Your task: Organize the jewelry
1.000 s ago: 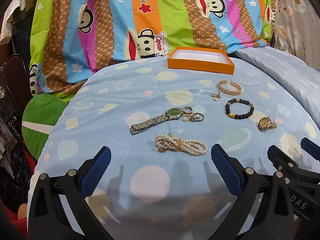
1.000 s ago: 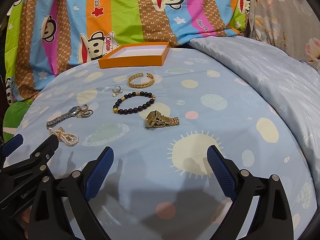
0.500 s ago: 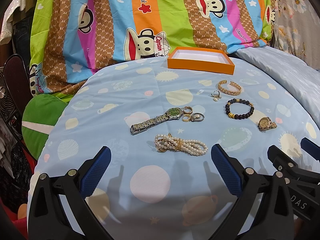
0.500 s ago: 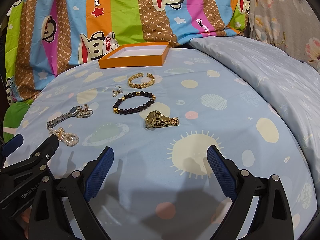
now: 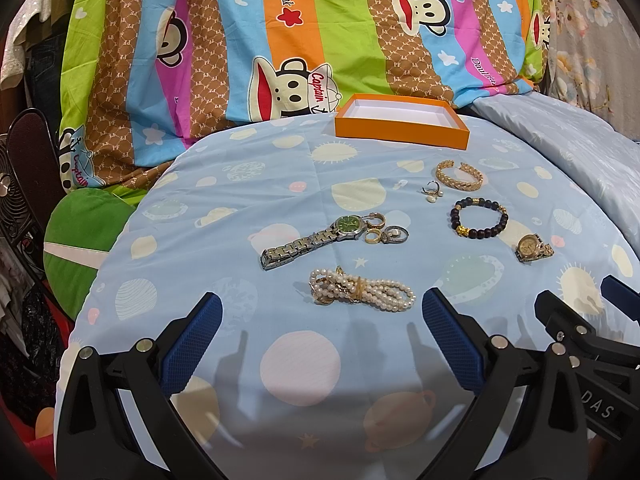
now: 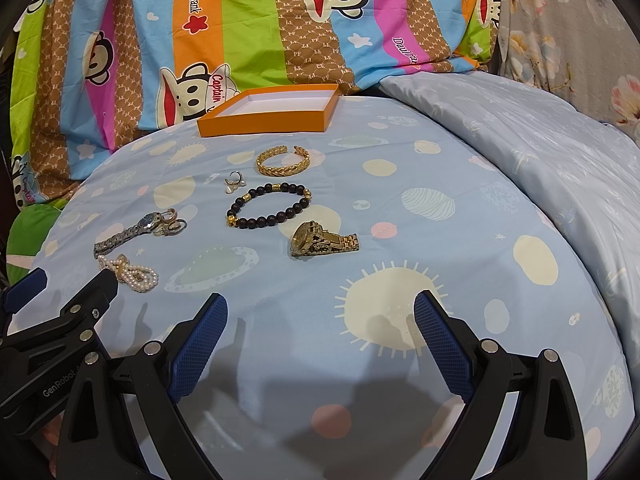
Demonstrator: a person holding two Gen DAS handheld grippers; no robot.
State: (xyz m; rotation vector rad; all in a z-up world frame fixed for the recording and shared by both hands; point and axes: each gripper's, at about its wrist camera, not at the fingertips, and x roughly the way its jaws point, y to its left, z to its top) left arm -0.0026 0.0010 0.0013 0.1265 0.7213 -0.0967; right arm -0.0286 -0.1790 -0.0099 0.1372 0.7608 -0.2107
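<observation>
Jewelry lies on a light blue bedsheet [image 5: 224,208]. An empty orange box [image 5: 401,131] [image 6: 266,122] stands at the back. In front of it lie a gold cuff [image 5: 459,175] [image 6: 283,160], a pearl ring [image 5: 432,192], a dark bead bracelet [image 5: 479,218] [image 6: 269,205], a gold watch [image 5: 534,248] [image 6: 322,239], a silver watch [image 5: 316,240] with rings [image 5: 386,234] beside it, and a pearl bracelet [image 5: 360,294] [image 6: 130,270]. My left gripper [image 5: 322,344] is open and empty, just short of the pearl bracelet. My right gripper [image 6: 320,340] is open and empty, short of the gold watch.
A striped monkey-print quilt [image 5: 320,40] rises behind the box. A pale blue duvet [image 6: 540,140] is heaped at the right. A green cushion [image 5: 80,240] and a dark chair [image 5: 28,160] sit off the left edge of the bed.
</observation>
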